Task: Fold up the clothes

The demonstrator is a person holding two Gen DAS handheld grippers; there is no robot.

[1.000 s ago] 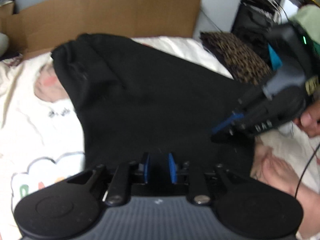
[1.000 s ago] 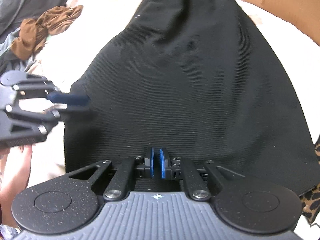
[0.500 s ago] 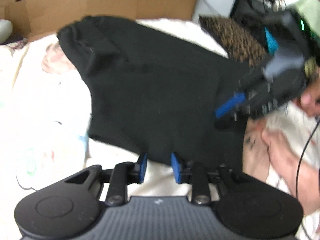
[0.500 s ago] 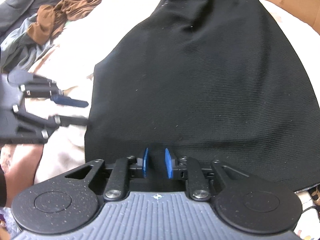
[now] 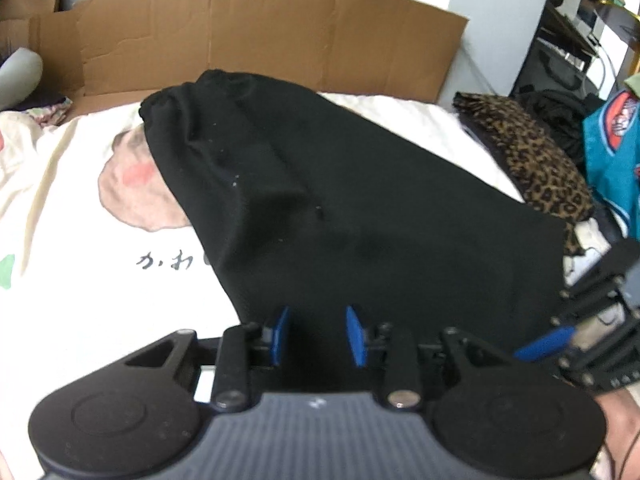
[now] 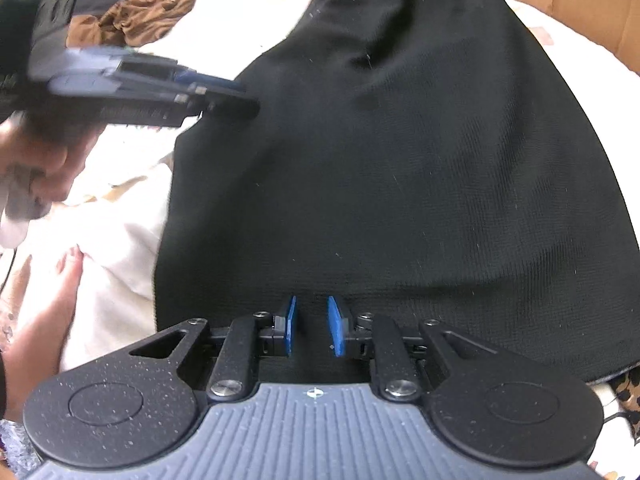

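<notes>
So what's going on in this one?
A person with a gripper in each hand is folding a black skirt spread flat on a cream sheet. Both the left gripper and right gripper sit at the skirt's near hem with jaws apart; the left's have just been opening, and neither pinches the cloth. No fold is made yet.

Left gripper, right gripper: jaws parted.

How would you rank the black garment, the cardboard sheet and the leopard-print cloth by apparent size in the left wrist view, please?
1. black garment, largest.
2. cardboard sheet, though it lies farther away and is partly hidden, so unsure.
3. leopard-print cloth, smallest.
</notes>
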